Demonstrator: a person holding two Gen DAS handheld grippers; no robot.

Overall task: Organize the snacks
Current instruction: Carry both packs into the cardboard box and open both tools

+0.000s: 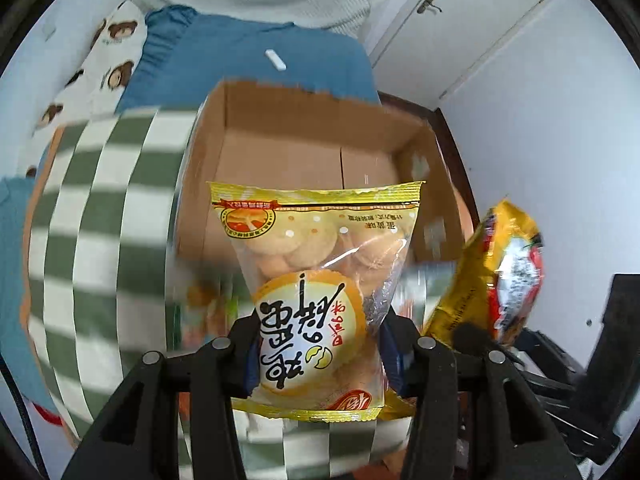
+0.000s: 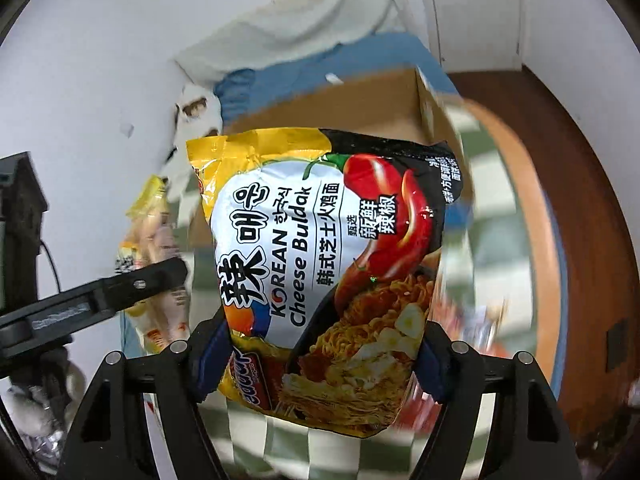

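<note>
My left gripper (image 1: 316, 356) is shut on a yellow bag of egg cookies (image 1: 316, 280) and holds it up in front of an open cardboard box (image 1: 280, 152). My right gripper (image 2: 324, 356) is shut on a Korean cheese Buldak noodle packet (image 2: 328, 256), also held before the box (image 2: 400, 92). The noodle packet shows at the right of the left wrist view (image 1: 496, 276). The cookie bag and the left gripper's finger (image 2: 132, 284) show at the left of the right wrist view. The box looks empty where its floor shows.
The box stands on a green-and-white checked cloth (image 1: 100, 208) over a round table (image 2: 540, 208). Blurred snack packets (image 1: 204, 312) lie on the cloth near the box. A blue cushion (image 1: 256, 68) and a bear-print pillow (image 1: 104, 64) lie behind. A white door (image 1: 472, 28) stands at the right.
</note>
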